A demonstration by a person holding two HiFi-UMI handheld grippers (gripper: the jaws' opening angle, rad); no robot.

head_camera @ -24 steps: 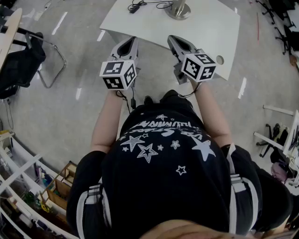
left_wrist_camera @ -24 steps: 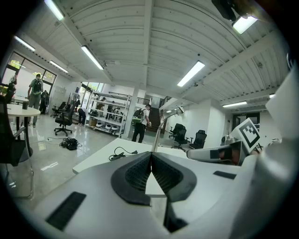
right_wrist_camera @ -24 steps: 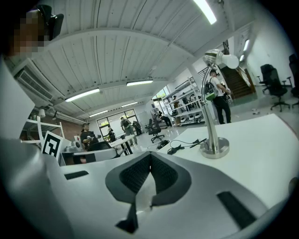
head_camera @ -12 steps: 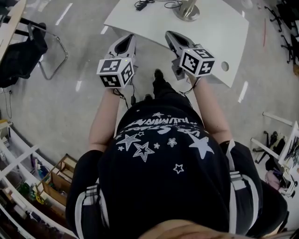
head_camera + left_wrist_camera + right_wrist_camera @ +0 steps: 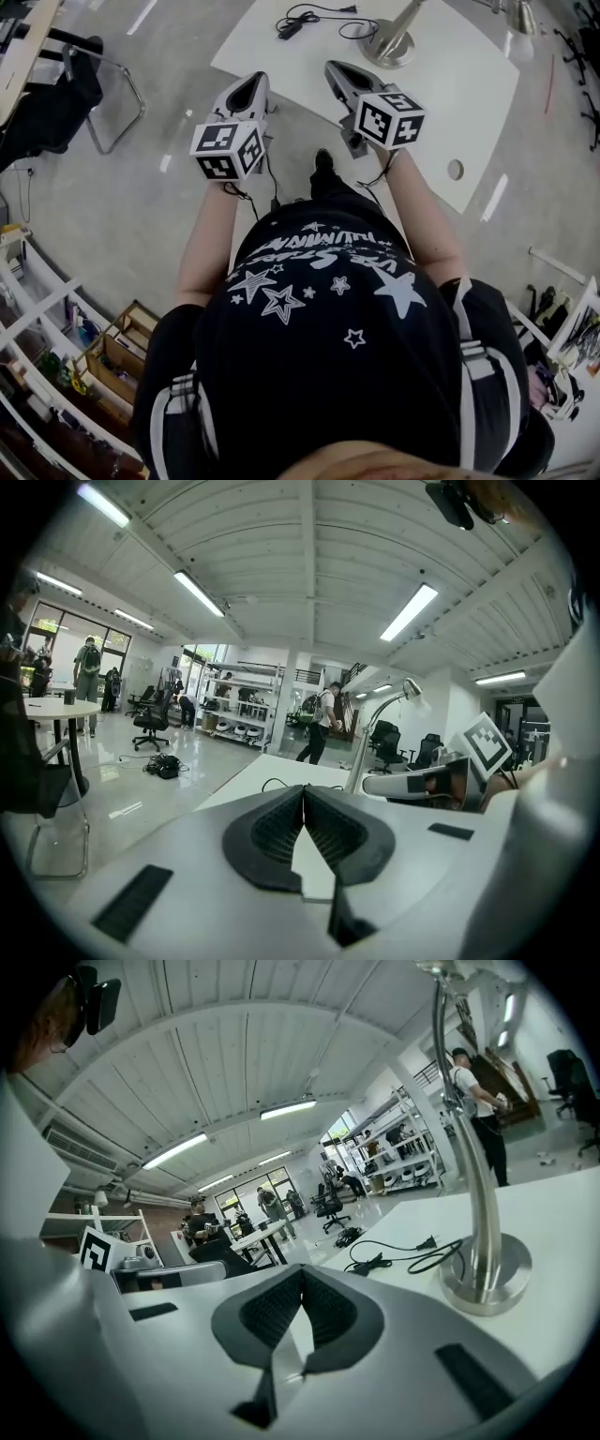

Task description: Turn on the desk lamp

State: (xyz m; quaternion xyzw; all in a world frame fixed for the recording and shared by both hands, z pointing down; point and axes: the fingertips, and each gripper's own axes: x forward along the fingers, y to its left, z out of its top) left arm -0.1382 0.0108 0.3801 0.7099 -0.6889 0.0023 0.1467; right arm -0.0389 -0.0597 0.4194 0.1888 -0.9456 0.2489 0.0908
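The desk lamp stands on the white table [image 5: 441, 103], with a round metal base [image 5: 389, 49], a slanting pole and a lamp head [image 5: 521, 19] at the top right. Its black cord [image 5: 314, 19] lies loose with the plug on the tabletop. My left gripper [image 5: 246, 84] is shut and empty at the table's near edge. My right gripper [image 5: 337, 69] is shut too, just short of the base. In the right gripper view the base [image 5: 486, 1281] and the cord [image 5: 403, 1255] lie ahead of the shut right gripper [image 5: 302, 1275]. The left gripper view shows the shut left gripper [image 5: 302, 791] and the lamp pole [image 5: 359, 752].
A round hole [image 5: 456, 170] pierces the table near its right edge. A chair [image 5: 66, 84] draped with dark cloth stands on the floor at left. Shelving [image 5: 56, 356] runs along the lower left. People and office chairs are far off in the room.
The table and lamp have come further into the head view, and the lamp head and whole cord now show. Both grippers stay shut and sit slightly closer to the lamp base.
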